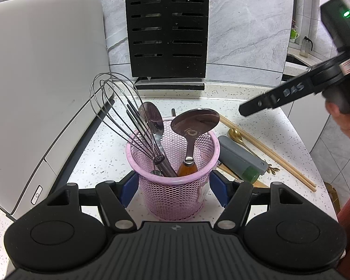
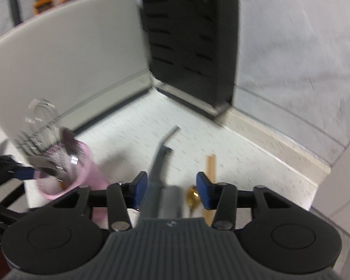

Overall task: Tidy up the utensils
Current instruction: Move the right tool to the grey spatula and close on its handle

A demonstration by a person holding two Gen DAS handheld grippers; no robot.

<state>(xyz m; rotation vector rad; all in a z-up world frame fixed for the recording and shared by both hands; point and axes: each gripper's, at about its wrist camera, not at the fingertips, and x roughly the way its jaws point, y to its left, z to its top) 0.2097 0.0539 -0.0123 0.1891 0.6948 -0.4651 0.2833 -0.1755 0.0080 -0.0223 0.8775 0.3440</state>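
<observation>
Utensils sit partly sorted: a pink mesh cup (image 1: 175, 182) on the speckled counter (image 1: 105, 154) holds a whisk (image 1: 119, 116), a steel spoon (image 1: 151, 119) and a wood-handled ladle (image 1: 194, 121), all leaning with heads up.

Left gripper (image 1: 175, 186): its 2 blue pads press the cup's sides, clamped on it, cup upright.

Right of the cup, loose on the counter: a grey tool (image 1: 240, 156) with a green end, lying flat just beside the cup; a gold spoon (image 1: 235, 134) beyond it; 2 chopsticks (image 1: 268, 154) running diagonally toward the counter edge.

Right gripper (image 2: 172, 191): jaws part-open, pads astride the grey tool (image 2: 161, 168), which runs up between them. Left pad looks close to the tool; the right pad stands clear of it, with the gold spoon (image 2: 193, 192) and chopsticks (image 2: 210, 165) near it. The view is motion-blurred, so contact is not certain. In the left wrist view this gripper (image 1: 252, 108) hangs above the counter, right of the cup, a hand (image 1: 347, 121) on its grip.

Behind: a black slotted rack (image 1: 168, 28) against the grey wall, a white appliance (image 1: 39, 81) at left.
</observation>
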